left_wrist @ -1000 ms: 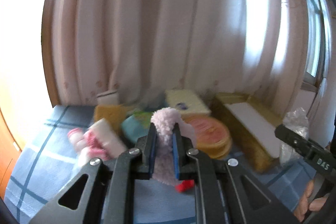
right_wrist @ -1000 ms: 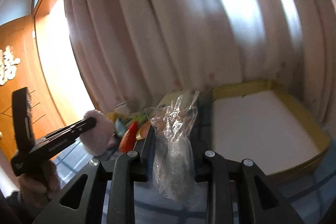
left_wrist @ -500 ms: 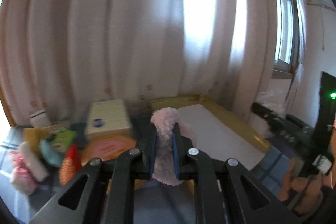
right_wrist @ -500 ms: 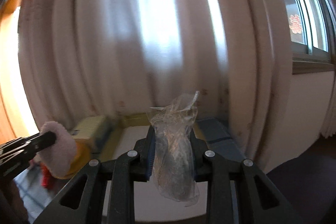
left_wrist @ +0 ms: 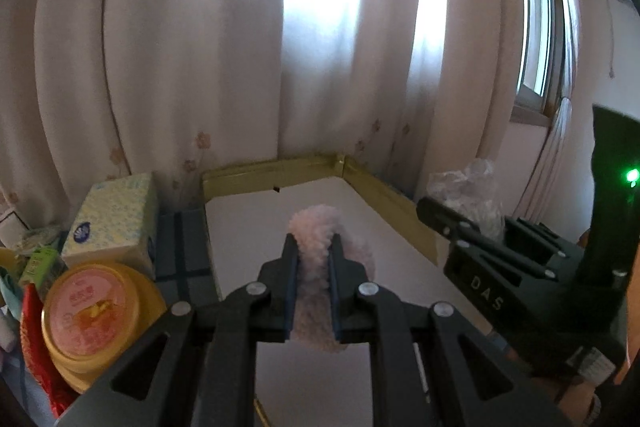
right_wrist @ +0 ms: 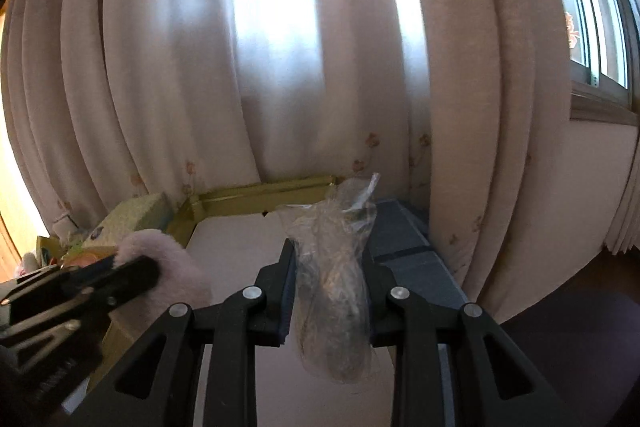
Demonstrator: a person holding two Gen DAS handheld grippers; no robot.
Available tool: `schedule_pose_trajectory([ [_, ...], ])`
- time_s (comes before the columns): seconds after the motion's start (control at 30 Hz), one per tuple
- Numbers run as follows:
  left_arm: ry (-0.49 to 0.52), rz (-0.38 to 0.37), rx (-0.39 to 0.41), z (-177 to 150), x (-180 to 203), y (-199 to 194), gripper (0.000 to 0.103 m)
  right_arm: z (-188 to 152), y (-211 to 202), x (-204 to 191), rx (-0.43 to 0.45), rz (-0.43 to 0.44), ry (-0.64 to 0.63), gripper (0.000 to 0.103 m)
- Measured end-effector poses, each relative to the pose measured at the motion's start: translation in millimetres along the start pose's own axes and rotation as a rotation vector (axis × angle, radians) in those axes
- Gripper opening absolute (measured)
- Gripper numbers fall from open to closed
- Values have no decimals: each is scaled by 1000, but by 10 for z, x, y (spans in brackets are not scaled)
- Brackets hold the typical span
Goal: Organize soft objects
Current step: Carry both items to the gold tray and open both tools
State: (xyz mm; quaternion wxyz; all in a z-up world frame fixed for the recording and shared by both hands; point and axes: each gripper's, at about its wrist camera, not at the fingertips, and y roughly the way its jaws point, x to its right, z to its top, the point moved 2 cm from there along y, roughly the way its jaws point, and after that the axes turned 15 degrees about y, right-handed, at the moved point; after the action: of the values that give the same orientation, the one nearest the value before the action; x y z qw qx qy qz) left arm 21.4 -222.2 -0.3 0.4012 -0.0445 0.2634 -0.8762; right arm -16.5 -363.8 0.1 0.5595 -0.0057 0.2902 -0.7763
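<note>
My left gripper (left_wrist: 313, 247) is shut on a fluffy pink plush piece (left_wrist: 316, 291) and hangs over the white floor of a shallow gold-rimmed box (left_wrist: 276, 175). In the right wrist view the same plush (right_wrist: 168, 267) shows at the left, pinched by the left gripper (right_wrist: 150, 267). My right gripper (right_wrist: 328, 255) is shut on a crumpled clear plastic bag (right_wrist: 334, 283) with something dark inside, above the box's (right_wrist: 256, 193) right part. From the left wrist view the right gripper (left_wrist: 424, 207) and its bag (left_wrist: 468, 195) sit at the right, just past the box's right rim.
A tissue box (left_wrist: 114, 223), a yellow round tub with a pink lid (left_wrist: 90, 311), a red pack (left_wrist: 34, 347) and other small items crowd the blue checked cloth (left_wrist: 182, 251) left of the box. Curtains (left_wrist: 240, 67) hang close behind. A window (right_wrist: 592, 7) is at the right.
Both grippers have swung to the right with their loads, away from the pile of items and over the gold-rimmed box. Their grips have not changed.
</note>
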Motion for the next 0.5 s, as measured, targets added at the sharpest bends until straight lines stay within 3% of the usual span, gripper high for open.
schedule_pose_trajectory([
  [0.23,23,10,-23,-52,50,114,13,-17,113,-113,-60,12,-50,32],
  [0.27,35,21,-23,-50,67,118,14,-19,116,-121,-65,7,-56,40],
  [0.3,46,33,-24,-53,78,116,21,-23,128,-138,-71,0,-66,58],
  [0.37,47,59,-15,-65,76,95,26,-19,103,-126,-54,-8,-62,66],
  [0.47,9,79,22,-73,-12,-1,61,4,-31,-54,9,19,-24,67],
  [0.5,-11,92,41,-73,-53,-46,80,11,-106,-16,46,22,-9,70],
])
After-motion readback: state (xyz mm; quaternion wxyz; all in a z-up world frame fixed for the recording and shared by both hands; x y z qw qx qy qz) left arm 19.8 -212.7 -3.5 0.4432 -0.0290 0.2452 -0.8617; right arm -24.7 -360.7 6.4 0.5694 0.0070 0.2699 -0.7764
